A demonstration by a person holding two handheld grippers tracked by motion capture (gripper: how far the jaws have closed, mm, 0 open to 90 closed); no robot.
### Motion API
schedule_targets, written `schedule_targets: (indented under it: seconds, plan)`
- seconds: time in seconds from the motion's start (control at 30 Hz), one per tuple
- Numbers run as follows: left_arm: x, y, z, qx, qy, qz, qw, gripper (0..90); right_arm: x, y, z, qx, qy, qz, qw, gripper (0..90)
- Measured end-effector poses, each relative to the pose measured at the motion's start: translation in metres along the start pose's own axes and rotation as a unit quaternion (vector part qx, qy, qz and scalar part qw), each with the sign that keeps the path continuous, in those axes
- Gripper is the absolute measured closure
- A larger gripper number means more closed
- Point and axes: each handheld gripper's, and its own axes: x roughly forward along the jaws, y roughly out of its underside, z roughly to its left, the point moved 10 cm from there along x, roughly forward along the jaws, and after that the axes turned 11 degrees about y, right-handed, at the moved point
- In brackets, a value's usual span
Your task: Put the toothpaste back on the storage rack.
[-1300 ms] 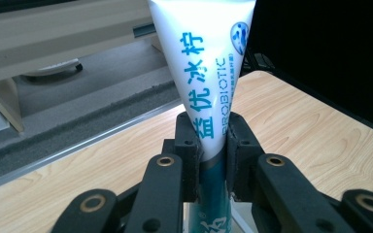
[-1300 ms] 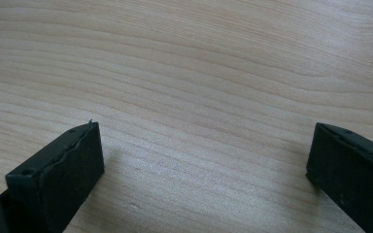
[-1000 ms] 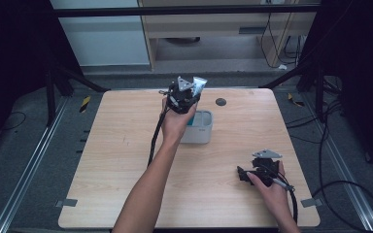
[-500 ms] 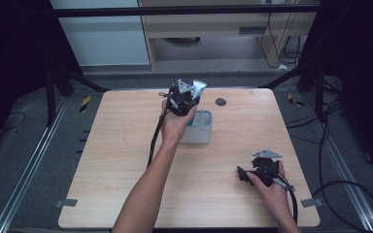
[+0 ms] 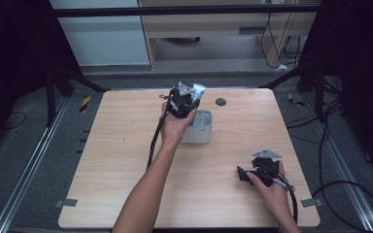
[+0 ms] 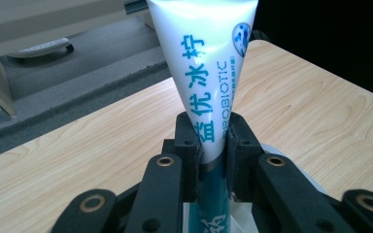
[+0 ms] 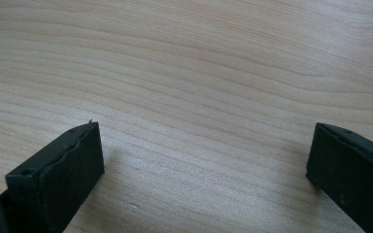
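Note:
My left gripper (image 6: 212, 145) is shut on a white and teal tube (image 6: 209, 63) with blue lettering, its flat crimped end pointing up and away. In the high view the left gripper (image 5: 190, 97) is held above the table's middle back, just over a small grey box (image 5: 200, 130), with the tube (image 5: 198, 91) sticking out of it. My right gripper (image 5: 245, 174) rests low on the table near the front right. In the right gripper view its jaws (image 7: 204, 160) stand wide open over bare wood with nothing between them.
The wooden table (image 5: 116, 160) has a small dark round cap or hole (image 5: 220, 102) near its back edge. Cables trail from both grippers. Dark frame legs and floor rails flank the table; a cabinet stands behind it.
The left gripper with the tube has shifted only slightly above the grey box. The right gripper has stayed in place.

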Motion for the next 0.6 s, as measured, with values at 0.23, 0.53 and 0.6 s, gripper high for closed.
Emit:
schedule_targets:
  seconds: [0.23,0.53,0.6]
  plan:
    - [0.0004,0.0017,-0.0024,0.003,0.002,0.003,1.0000,77.7,0.0000,0.0000,0.0000,0.000,0.000,0.000,1.0000,0.3]
    - [0.0014,0.0063,-0.0052,0.007,0.007,0.007,0.9999,77.6,0.0000,0.0000,0.0000,0.000,0.000,0.000,1.0000,0.3]
    - [0.0012,0.0081,-0.0055,0.008,0.007,0.010,0.9999,77.6,0.0000,0.0000,0.0000,0.000,0.000,0.000,1.0000,0.3]
